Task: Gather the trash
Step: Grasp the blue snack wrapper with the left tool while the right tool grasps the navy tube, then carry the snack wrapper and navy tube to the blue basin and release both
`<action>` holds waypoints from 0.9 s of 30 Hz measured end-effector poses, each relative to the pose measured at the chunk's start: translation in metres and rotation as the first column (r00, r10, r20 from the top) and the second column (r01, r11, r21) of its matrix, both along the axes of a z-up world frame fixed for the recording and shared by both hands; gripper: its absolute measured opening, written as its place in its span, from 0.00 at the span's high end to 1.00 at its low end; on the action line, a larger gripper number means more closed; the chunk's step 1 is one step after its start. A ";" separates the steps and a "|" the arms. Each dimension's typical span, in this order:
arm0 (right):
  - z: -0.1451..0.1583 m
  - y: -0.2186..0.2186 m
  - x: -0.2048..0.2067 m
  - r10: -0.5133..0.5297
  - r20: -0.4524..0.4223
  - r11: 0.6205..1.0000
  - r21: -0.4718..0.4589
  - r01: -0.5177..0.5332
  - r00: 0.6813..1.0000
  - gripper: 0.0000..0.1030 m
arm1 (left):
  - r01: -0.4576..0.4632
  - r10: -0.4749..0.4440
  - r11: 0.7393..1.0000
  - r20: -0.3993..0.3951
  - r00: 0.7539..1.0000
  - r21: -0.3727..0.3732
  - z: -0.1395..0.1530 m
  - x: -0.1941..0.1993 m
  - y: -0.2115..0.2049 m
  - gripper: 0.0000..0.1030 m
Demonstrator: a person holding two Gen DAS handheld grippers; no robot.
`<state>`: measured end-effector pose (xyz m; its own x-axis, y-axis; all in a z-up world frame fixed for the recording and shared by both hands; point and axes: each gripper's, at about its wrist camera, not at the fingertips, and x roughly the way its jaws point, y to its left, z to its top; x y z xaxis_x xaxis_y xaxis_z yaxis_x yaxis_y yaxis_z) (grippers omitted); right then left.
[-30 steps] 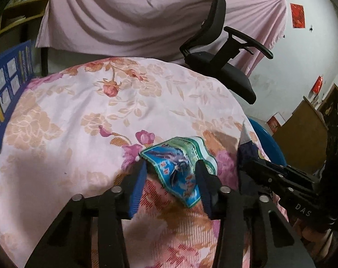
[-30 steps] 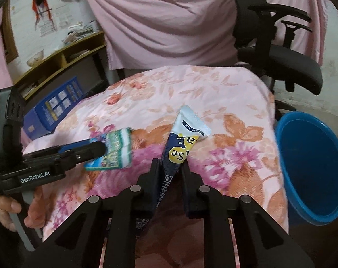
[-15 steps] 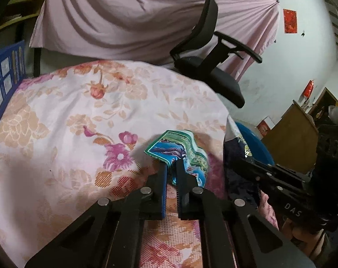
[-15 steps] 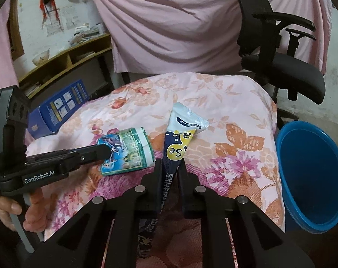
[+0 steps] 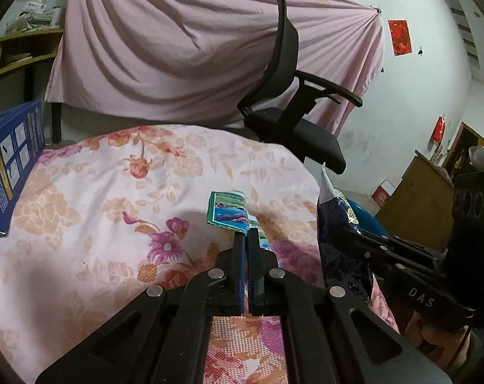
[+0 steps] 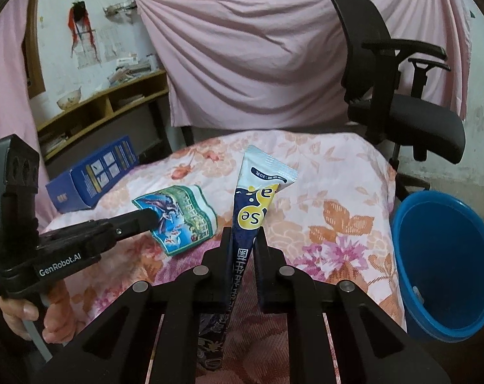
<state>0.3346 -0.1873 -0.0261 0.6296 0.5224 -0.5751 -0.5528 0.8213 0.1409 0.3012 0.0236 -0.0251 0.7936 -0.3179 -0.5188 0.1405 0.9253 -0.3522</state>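
Both grippers hold a piece of trash above the floral cloth, with the blue bucket waiting to the right.

The left gripper [image 5: 245, 236] has its fingers pinched nearly together on one edge of the green-and-blue wrapper [image 6: 178, 219], which hangs clear of the floral cloth [image 6: 338, 192] and to the left of the blue bucket [image 6: 446, 256]. The right gripper [image 6: 243, 243] is clamped on the lower half of the dark blue-and-white sachet [image 6: 254, 201], which stands upright between its fingers, nearer the bucket than the wrapper. Edge grips suit such thin, limp packets, since they keep each one lifted off the cloth and ready to drop. Carrying both at once probably saves a trip; the bucket sits low beside the cloth's right edge, its mouth open upward.
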 end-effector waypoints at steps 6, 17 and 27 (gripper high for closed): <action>0.009 -0.006 -0.006 -0.016 0.066 0.998 0.053 0.013 0.998 0.90 | -0.008 0.005 0.999 0.076 0.997 0.038 0.010 -0.010 -0.008 1.00; 0.035 -0.024 -0.030 -0.111 0.322 0.990 0.120 0.075 0.940 0.90 | -0.084 0.039 0.986 0.288 0.957 0.143 0.029 -0.036 -0.031 1.00; 0.060 -0.054 -0.056 -0.235 0.526 0.965 0.227 0.132 0.818 0.90 | -0.146 0.019 0.970 0.542 0.840 0.194 0.063 -0.059 -0.068 1.00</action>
<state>0.2789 -0.2408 0.0342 0.9059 0.4229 -0.0221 -0.4228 0.9062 0.0115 0.2420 -0.0441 0.0383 0.9842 -0.1682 -0.0562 0.1665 0.9855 -0.0329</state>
